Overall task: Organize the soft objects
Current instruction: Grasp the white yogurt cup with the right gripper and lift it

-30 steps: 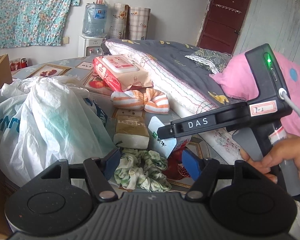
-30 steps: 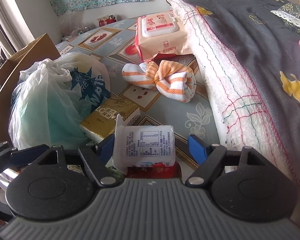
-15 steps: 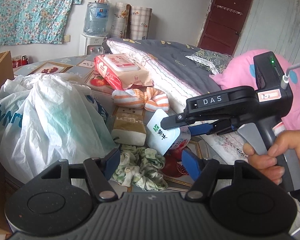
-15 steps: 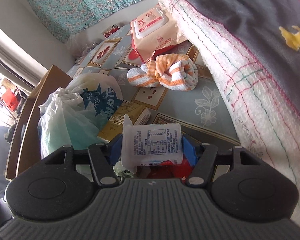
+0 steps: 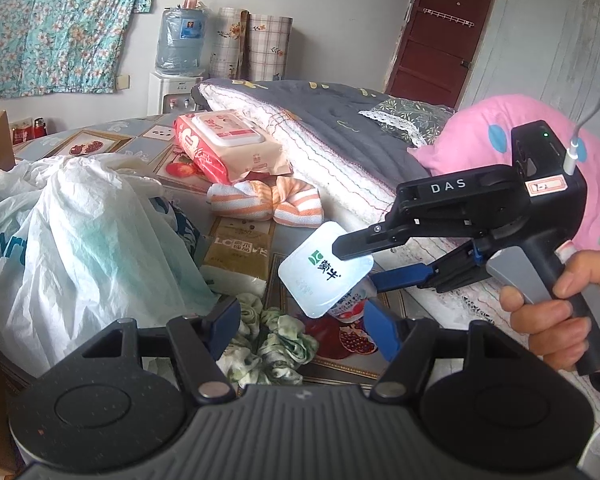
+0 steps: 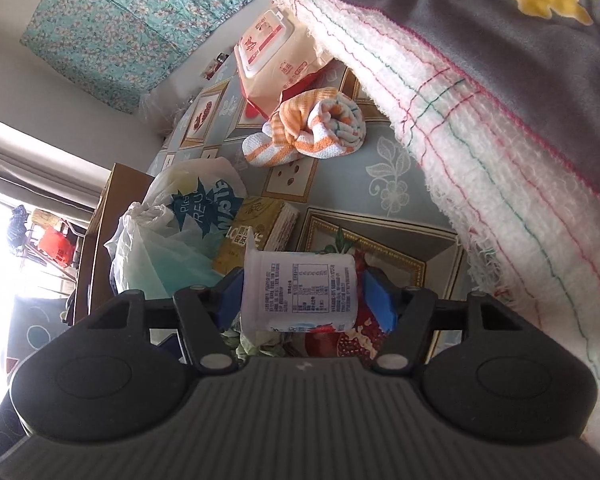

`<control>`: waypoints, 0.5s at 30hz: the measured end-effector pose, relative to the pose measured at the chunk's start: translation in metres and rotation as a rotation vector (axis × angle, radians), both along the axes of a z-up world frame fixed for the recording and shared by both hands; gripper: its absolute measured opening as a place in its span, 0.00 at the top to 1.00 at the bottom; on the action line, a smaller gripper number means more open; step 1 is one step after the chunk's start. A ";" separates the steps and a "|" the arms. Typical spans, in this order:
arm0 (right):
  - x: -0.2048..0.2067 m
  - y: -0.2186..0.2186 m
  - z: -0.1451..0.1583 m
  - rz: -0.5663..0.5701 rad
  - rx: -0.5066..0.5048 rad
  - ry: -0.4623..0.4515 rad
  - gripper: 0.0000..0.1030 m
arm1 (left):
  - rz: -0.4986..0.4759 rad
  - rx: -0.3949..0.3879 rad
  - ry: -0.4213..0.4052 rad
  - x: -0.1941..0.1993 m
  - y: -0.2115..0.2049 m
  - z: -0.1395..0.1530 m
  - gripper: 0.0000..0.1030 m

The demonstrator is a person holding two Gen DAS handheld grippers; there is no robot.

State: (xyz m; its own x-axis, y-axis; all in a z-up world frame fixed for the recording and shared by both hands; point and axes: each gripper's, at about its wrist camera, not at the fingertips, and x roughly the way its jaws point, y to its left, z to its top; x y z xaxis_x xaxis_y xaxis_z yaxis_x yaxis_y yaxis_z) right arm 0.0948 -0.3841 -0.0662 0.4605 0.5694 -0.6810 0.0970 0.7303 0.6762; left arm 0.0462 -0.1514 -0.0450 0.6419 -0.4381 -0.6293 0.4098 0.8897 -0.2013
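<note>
Our right gripper (image 6: 300,294) clamps a small white plastic yogurt cup (image 6: 298,294) with a foil lid by its sides, tilted above the patterned tablecloth (image 6: 384,184). Our left gripper (image 5: 300,322) hangs with jaws apart, empty, over a green-and-white fabric scrunchie (image 5: 272,346) lying beside a white plastic bag (image 5: 88,236).

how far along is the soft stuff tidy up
Nothing looks sorted yet. In hand: the right claw has the yogurt cup between its fingers, tipped on its side. The left claw is open above the green scrunchie. Left: the scrunchie, striped towel, tissue pack and wet wipes lie loose on the bed beside the plastic bag.
</note>
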 end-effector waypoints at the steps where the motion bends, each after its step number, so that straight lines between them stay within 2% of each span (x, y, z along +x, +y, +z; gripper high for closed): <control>1: -0.001 -0.002 0.001 -0.006 -0.010 -0.003 0.39 | -0.003 0.001 -0.001 0.001 -0.002 0.000 0.33; 10: -0.008 -0.021 0.008 -0.046 -0.088 -0.037 0.44 | -0.072 0.042 -0.014 0.010 -0.027 -0.005 0.33; 15: -0.008 -0.025 0.007 -0.045 -0.059 -0.041 0.48 | -0.123 0.077 -0.001 0.019 -0.047 -0.015 0.33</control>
State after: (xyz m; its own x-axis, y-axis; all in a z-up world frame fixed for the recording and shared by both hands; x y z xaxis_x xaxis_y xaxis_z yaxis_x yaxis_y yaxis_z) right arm 0.0869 -0.4096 -0.0592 0.5130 0.5073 -0.6924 0.1031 0.7644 0.6365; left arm 0.0648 -0.1986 -0.0598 0.5872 -0.4633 -0.6637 0.5165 0.8458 -0.1335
